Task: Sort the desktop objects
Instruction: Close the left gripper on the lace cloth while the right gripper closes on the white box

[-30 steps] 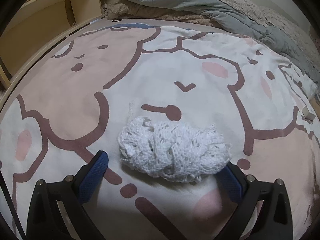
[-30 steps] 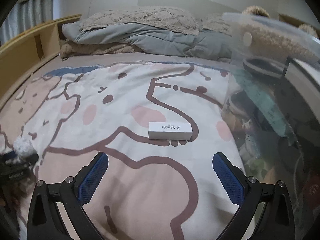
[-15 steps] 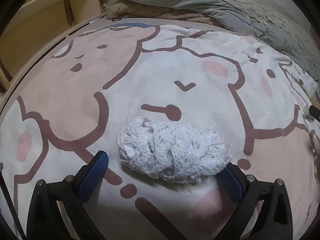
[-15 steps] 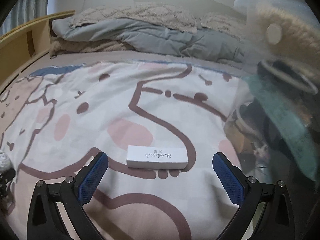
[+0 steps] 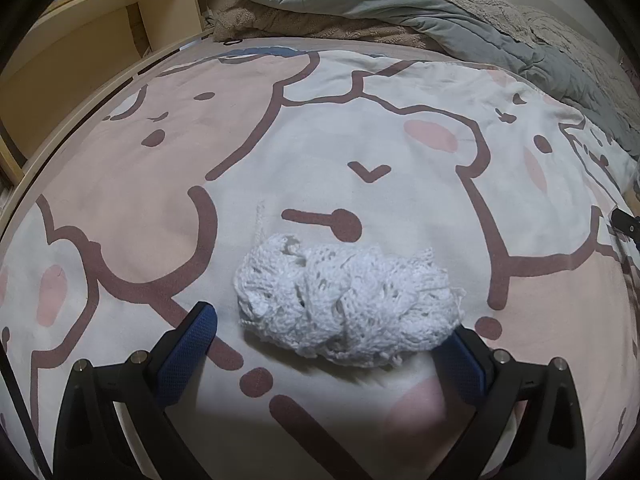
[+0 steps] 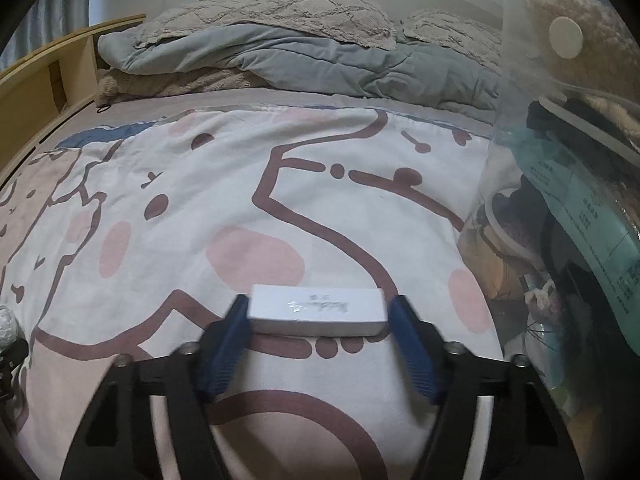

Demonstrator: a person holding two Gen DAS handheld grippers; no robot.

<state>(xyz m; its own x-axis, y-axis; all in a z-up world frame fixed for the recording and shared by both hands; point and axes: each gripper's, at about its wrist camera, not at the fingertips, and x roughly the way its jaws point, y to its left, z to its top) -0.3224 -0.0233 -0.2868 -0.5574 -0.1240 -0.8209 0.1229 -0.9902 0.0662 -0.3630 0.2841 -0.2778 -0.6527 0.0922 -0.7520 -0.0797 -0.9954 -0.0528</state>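
Observation:
A bunched white knitted cloth lies on the cartoon-print bedsheet in the left wrist view. My left gripper is open around its near edge, with the right finger touching the cloth. In the right wrist view a small white box with silver lettering lies on the sheet. My right gripper has its blue fingers at both ends of the box, closed in against it. The box still rests on the sheet.
A clear plastic bin packed with items stands on the right. Grey and beige folded blankets lie at the far end. A wooden bed frame runs along the left. The white cloth peeks in at the right wrist view's left edge.
My right gripper has moved forward to the white box and its fingers have closed in to the box's ends. My left gripper and the cloth have barely moved.

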